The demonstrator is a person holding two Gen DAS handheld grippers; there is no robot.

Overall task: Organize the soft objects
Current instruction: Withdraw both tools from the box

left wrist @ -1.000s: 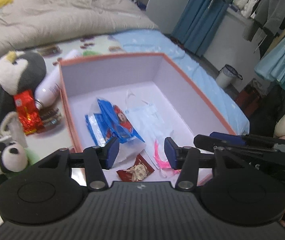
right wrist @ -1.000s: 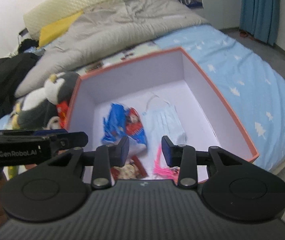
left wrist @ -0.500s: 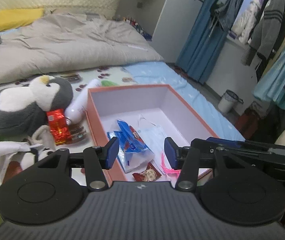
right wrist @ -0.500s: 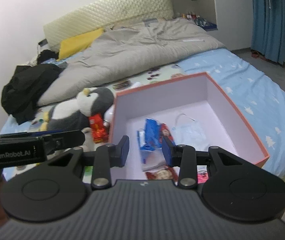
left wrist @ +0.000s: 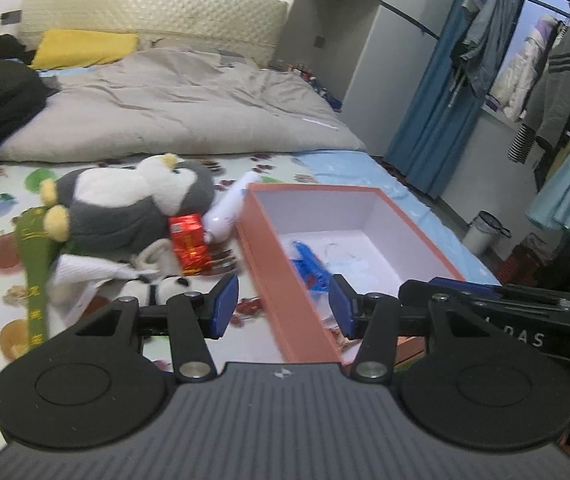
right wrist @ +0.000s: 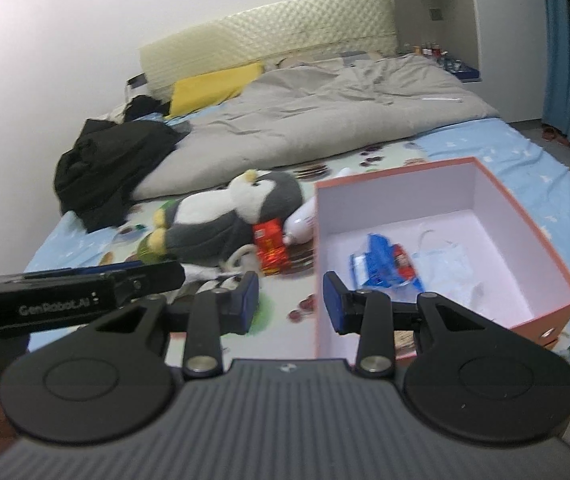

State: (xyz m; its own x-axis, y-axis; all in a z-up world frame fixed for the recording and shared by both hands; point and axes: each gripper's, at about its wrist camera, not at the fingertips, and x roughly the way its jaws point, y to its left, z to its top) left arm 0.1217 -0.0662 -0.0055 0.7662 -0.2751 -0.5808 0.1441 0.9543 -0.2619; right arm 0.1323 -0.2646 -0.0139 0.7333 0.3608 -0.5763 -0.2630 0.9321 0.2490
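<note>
I hold the left gripper [left wrist: 283, 308] and right gripper [right wrist: 289, 302] spread wide and empty, both above the bed near the orange cardboard box with white lining [right wrist: 525, 216]. The grey-and-white plush penguin [right wrist: 225, 216] lies left of the box, touching the red foil packet [right wrist: 271, 246]. For 1 clean pick, I judge it best to pinch the penguin's belly, then lift it over the box wall.

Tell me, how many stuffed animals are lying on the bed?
2: a big penguin plush left of the orange box, and a small panda plush nearer the cameras. Others may be hidden.
</note>
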